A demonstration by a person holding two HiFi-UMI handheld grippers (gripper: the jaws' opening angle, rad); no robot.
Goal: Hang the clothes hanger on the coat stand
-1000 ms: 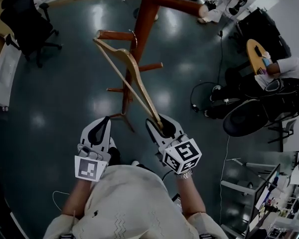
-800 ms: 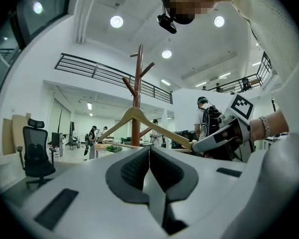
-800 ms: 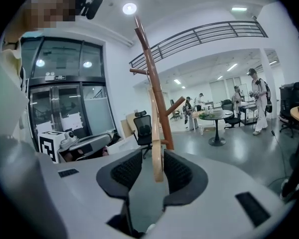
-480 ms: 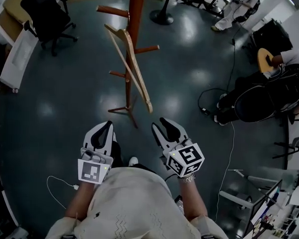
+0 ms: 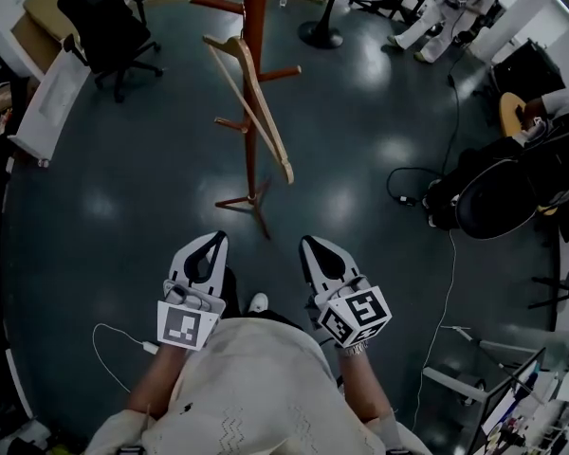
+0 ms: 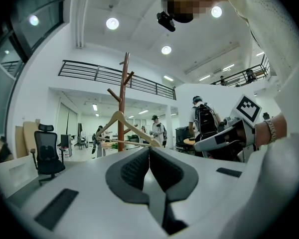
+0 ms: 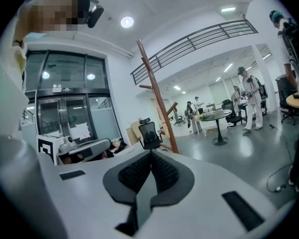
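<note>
1. Seeing a clothes hanger in pale wood, left of centre in the head view. Noting a triangular shape, curved shoulders and a thin straight crossbar, slanting steeply with the lower end pointing toward the person.
2. Placing it on the coat stand, with the top end up by an upper peg and the body lying across the reddish-brown trunk. Noting it well apart from both grippers.
3. Checking the left gripper view: finding the same hanger sitting near level, apex against the stand's trunk, below the angled pegs.
4. Reading the left gripper as closed up, tips meeting and nothing between them. Seeing it held low, near the person's torso.
5. Reading the right gripper as closing down to touching tips, nothing between them. Seeing it held low, just beside the left one.
6. Failing to make out the hanger's hook or exactly which peg is carrying it.
7. Losing the stand's top past the upper frame edge in the head view. Losing its base behind the gripper body in the left gripper view.
8. Finding only the stand's leaning trunk and pegs in the right gripper view. Not managing to pick out the hanger there.
9. Catching a seated person at far right, partly cut off by the frame edge.
</note>
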